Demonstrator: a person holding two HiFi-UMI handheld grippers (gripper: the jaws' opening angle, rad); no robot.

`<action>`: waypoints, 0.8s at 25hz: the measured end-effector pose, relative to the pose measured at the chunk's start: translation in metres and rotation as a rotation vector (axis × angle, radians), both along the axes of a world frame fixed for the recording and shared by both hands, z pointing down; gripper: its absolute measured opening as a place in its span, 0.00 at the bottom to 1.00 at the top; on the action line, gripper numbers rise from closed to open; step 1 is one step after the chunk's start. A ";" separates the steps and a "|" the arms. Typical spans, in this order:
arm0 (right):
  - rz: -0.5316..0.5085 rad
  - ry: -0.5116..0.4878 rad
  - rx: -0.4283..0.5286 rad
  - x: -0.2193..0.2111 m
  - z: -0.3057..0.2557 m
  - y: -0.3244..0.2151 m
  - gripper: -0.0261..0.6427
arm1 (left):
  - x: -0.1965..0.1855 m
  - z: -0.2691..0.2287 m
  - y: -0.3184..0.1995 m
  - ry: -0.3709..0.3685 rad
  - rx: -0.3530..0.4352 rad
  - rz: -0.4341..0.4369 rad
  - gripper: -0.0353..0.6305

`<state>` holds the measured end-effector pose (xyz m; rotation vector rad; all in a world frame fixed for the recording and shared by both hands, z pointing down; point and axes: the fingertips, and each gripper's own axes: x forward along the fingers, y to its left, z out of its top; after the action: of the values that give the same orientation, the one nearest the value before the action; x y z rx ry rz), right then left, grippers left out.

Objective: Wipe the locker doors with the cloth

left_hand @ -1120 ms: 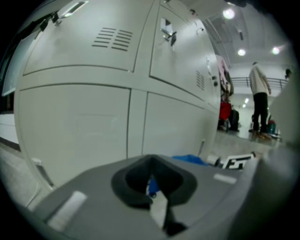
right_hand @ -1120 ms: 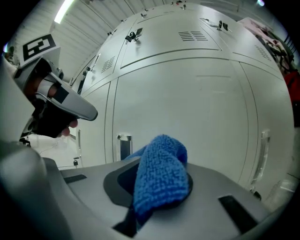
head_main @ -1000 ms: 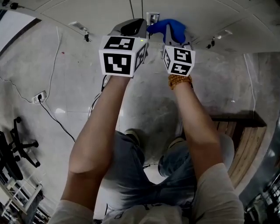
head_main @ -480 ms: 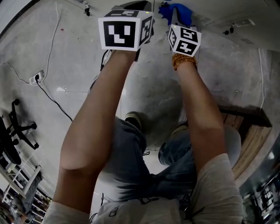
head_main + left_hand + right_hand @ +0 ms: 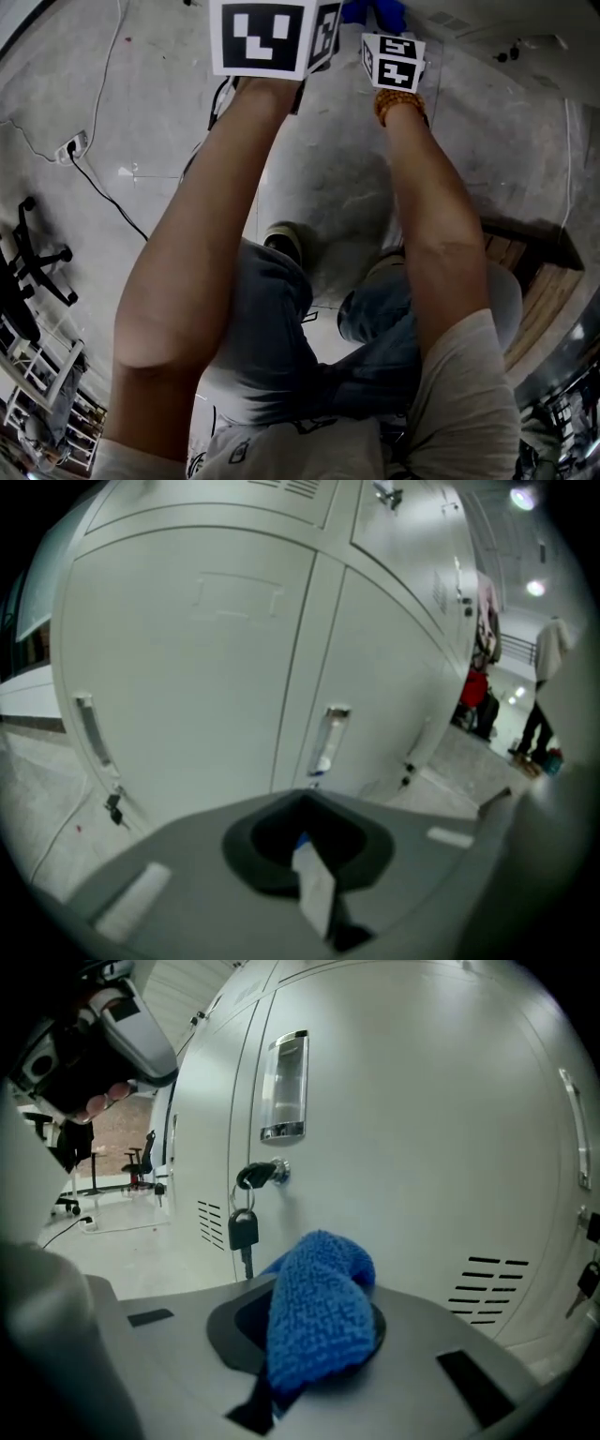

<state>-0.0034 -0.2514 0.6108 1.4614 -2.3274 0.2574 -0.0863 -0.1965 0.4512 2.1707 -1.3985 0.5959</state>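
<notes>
- Our right gripper point(image 5: 302, 1358) is clamped on the blue cloth point(image 5: 319, 1302), which bunches up out of the jaws close to a white locker door point(image 5: 422, 1147). We can't tell whether it touches.
- On that door a key point(image 5: 243, 1233) hangs from the lock point(image 5: 267, 1175), under a recessed handle point(image 5: 285, 1086). The cloth sits just right of the key.
- Our left gripper point(image 5: 314, 897) has its jaws pressed together on nothing, facing two other locker doors point(image 5: 187, 658).
- Head view: both arms reach forward over the grey floor point(image 5: 112, 112).
</notes>
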 end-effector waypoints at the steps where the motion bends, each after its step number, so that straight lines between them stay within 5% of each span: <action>1: -0.010 0.016 -0.004 0.001 0.003 0.000 0.09 | -0.001 -0.001 0.000 0.003 -0.001 -0.003 0.06; 10: -0.052 0.099 -0.025 0.020 -0.034 0.003 0.09 | 0.016 -0.015 0.000 0.015 0.030 0.035 0.06; 20: -0.133 0.055 0.075 0.029 -0.144 0.001 0.09 | 0.032 -0.014 -0.007 0.023 0.049 0.064 0.06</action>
<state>0.0256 -0.2500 0.4670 1.3227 -2.4007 0.0933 -0.0543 -0.2040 0.4377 2.2611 -1.3488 0.5632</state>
